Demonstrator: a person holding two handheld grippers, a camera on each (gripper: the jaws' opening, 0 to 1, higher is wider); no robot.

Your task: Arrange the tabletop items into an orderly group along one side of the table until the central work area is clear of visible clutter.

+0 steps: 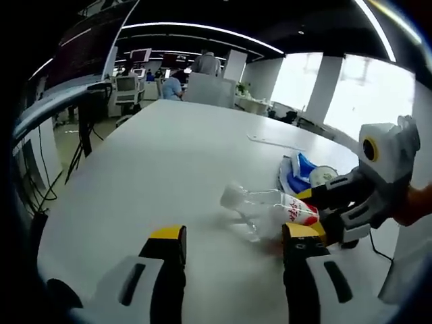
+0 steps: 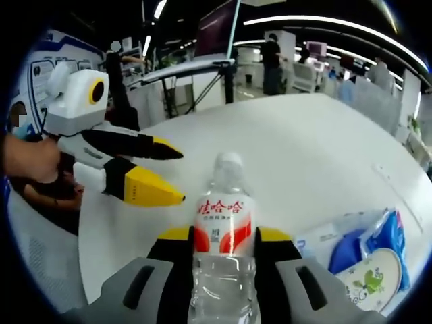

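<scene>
A clear plastic water bottle (image 1: pixel 266 206) with a red and white label lies sideways just above the white table (image 1: pixel 169 169). My right gripper (image 1: pixel 307 210) comes in from the right and is shut on its labelled end. In the right gripper view the bottle (image 2: pixel 223 229) stands between the jaws of my right gripper (image 2: pixel 224 236), cap pointing away. My left gripper (image 1: pixel 236 236) is open with nothing between its jaws, just short of the bottle. In the right gripper view my left gripper (image 2: pixel 177 175) sits to the bottle's left, held by a hand. A blue and white wipes packet (image 1: pixel 304 172) (image 2: pixel 371 256) lies beside the bottle.
A thin flat strip (image 1: pixel 273 142) lies further along the table. A black cable (image 1: pixel 378 253) runs by the table's near right edge. Beyond the far edge are desks with monitors (image 1: pixel 125 84) and people (image 1: pixel 206 64). A stand (image 2: pixel 223 74) rises past the table's far side.
</scene>
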